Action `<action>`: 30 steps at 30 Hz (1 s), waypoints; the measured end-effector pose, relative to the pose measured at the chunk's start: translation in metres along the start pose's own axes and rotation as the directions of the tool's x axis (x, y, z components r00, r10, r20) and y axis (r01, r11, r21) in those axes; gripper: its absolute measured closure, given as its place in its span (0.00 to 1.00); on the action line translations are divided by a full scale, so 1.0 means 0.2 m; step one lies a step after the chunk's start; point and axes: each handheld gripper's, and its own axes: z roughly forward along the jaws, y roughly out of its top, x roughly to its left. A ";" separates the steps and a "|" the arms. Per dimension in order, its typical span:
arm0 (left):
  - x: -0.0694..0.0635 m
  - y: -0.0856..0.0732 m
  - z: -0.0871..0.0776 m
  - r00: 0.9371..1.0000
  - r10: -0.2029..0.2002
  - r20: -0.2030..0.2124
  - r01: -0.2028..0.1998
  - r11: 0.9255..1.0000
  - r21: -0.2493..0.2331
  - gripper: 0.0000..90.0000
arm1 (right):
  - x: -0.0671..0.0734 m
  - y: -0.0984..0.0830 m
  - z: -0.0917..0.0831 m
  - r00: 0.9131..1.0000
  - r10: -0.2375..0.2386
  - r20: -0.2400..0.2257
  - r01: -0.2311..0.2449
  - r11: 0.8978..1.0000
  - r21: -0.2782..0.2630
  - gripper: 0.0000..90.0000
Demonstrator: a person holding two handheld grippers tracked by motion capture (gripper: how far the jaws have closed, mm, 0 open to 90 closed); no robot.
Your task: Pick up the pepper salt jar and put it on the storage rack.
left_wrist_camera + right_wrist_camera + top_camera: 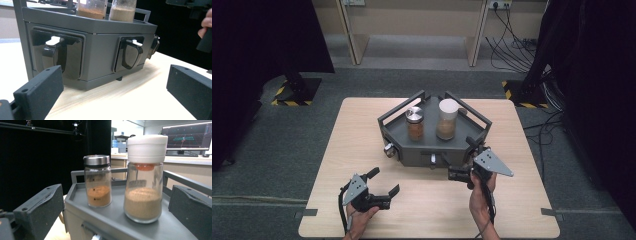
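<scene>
Centrally on the pale wooden table (362, 150), toward its far half, a dark grey angular rack (412, 150) is observed, with a railed top tray and flat side panels. Two jars are seen standing upright on the tray, their long axes vertical, near each other but not touching. The white-capped jar (143, 180) is of clear glass with a broad white lid and an orange insert beneath it; it is filled to under half with tan powder. The metal-lidded jar (97, 181) is shorter and narrower, with a brushed silver lid and a darker, orange-brown powder in its lower part. In the right gripper view the white-capped jar is the nearer one.

In the rack's side panels, as recorded in the left gripper view, two recessed glossy black scoops (53, 56) are set, each with a small white tab above.

The right gripper (467, 160) is held just beside the rack's near right corner, pointed toward the jars; its jaws are spread apart with nothing between them. The left gripper (384, 182) is held low over the table's near left part, well apart from the rack and pointed at its side panels; its jaws are likewise spread and unloaded.
</scene>
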 end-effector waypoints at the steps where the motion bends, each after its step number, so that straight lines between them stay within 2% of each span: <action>1: 0.00 0.00 0.00 1.000 0.000 0.000 0.000 1.000 0.000 0.00 | 0.00 -0.01 -0.01 1.000 -0.001 -0.001 0.001 1.000 -0.003 0.00; 16: 0.00 0.00 0.00 1.000 -0.002 -0.008 0.002 1.000 0.000 0.00 | 0.04 -0.20 -0.14 1.000 0.015 -0.010 -0.015 0.999 0.035 0.00; 26: 0.00 0.00 0.00 1.000 0.000 -0.007 0.000 1.000 0.001 0.00 | 0.07 -0.28 -0.16 1.000 -0.002 -0.025 0.003 0.999 0.040 0.00; 30: 0.00 0.00 0.00 1.000 0.000 -0.007 0.000 1.000 0.000 0.00 | 0.09 -0.29 -0.16 0.999 -0.025 -0.035 0.026 0.998 0.050 0.00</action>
